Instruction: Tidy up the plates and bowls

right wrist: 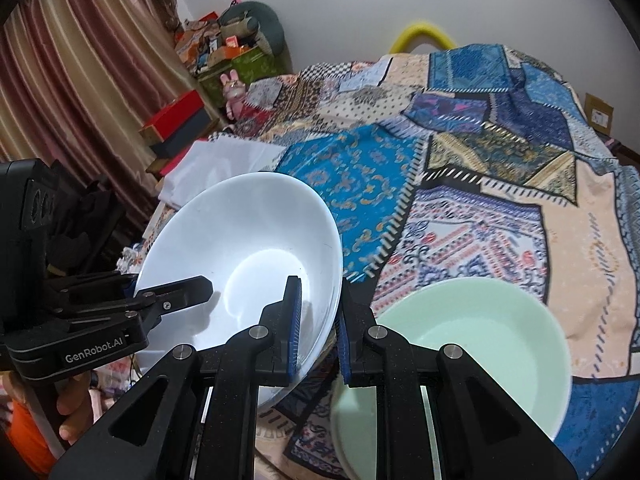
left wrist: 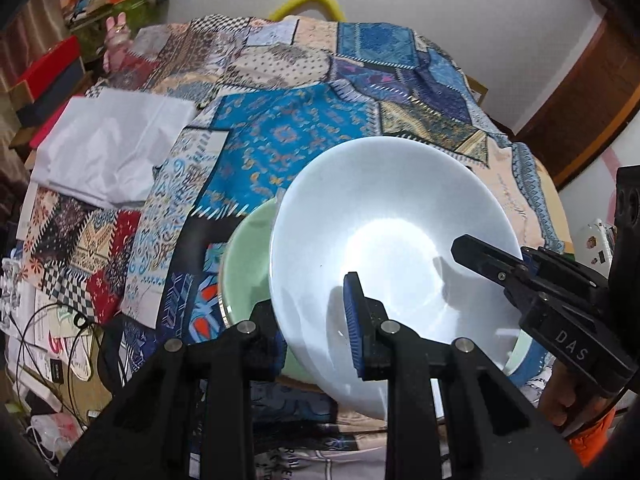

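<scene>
Left wrist view: your left gripper [left wrist: 316, 332] is clamped on the near rim of the white bowl [left wrist: 384, 240], one blue-padded finger [left wrist: 354, 328] inside it and the other outside. The bowl is tilted and lifted above the patchwork cloth [left wrist: 288, 136], and it covers most of the pale green bowl [left wrist: 244, 256] lying just left of and behind it. Your right gripper [left wrist: 516, 276] bites the bowl's right rim. A folded white sheet [left wrist: 108, 152] lies far left.

Right wrist view: your right gripper [right wrist: 318, 328] is closed on the white bowl's [right wrist: 240, 256] right rim, its pads nearly together. The green bowl [right wrist: 476, 344] rests on the cloth [right wrist: 500, 216] just right of it. Your left gripper [right wrist: 168, 300] grips the opposite rim.
</scene>
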`<state>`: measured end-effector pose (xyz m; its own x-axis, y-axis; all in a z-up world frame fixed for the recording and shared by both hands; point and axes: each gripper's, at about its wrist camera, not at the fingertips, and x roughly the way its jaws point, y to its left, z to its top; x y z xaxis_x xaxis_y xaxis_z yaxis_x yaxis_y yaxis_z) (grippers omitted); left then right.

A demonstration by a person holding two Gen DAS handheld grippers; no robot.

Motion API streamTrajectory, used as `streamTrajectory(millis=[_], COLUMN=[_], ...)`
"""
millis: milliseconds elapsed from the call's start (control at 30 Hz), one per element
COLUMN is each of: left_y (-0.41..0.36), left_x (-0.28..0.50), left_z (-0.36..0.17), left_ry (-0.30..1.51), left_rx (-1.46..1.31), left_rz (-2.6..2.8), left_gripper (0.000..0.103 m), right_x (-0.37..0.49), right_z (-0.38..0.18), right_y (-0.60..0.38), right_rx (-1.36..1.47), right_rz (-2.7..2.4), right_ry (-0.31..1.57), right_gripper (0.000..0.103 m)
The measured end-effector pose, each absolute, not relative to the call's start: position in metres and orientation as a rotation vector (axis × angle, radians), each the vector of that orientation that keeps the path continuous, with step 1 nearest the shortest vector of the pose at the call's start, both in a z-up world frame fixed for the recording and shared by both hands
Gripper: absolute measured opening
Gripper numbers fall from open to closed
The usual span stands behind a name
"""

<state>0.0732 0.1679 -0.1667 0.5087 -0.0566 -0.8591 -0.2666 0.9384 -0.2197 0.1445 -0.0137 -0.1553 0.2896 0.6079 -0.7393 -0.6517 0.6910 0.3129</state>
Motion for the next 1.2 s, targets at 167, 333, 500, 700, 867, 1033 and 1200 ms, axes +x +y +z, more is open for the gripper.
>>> streamTrajectory(millis=[167,333,500,700,867,1033,1200], left_y=[0.177,0.182,0.182,0.180,0.182,0.186,0.187], left_x=[0.070,0.070,0.073,0.075,0.077,0.078,0.080], left_z=[-0.182,-0.195,-0.200,-0.201,-0.202,-0.202,-0.203], left_ry=[1.055,1.075,1.067,1.045,1.039,1.042,1.044], left_rx=[-0.356,-0.368,-0.337,-0.292,-0.271,-0.291,-0.284], left_rz=[0.146,0.145,0.157,0.188,0.194,0.192,0.199], left_gripper=[0.024,0.024,0.024,0.024,0.024,0.024,0.024], right_x=[0.144,0.148,0.152,0.155,0.156,0.155,0.153], right_z=[-0.169,-0.180,-0.191,-0.195,-0.198,-0.198,-0.192], right_y=[-0.002,0.004,0.007,0.012,0.013,0.013,0.009], right_rx=[-0.053,-0.059,-0.060,-0.065,-0.069,-0.083,-0.108], right_rz=[0.863,0.871,0.876,0.885,0.905,0.919,0.907], right_ry=[1.001,1.031,1.060,1.062,1.063,1.061,1.032], right_gripper=[0.014,0.014,0.014,0.014,0.014,0.014,0.018])
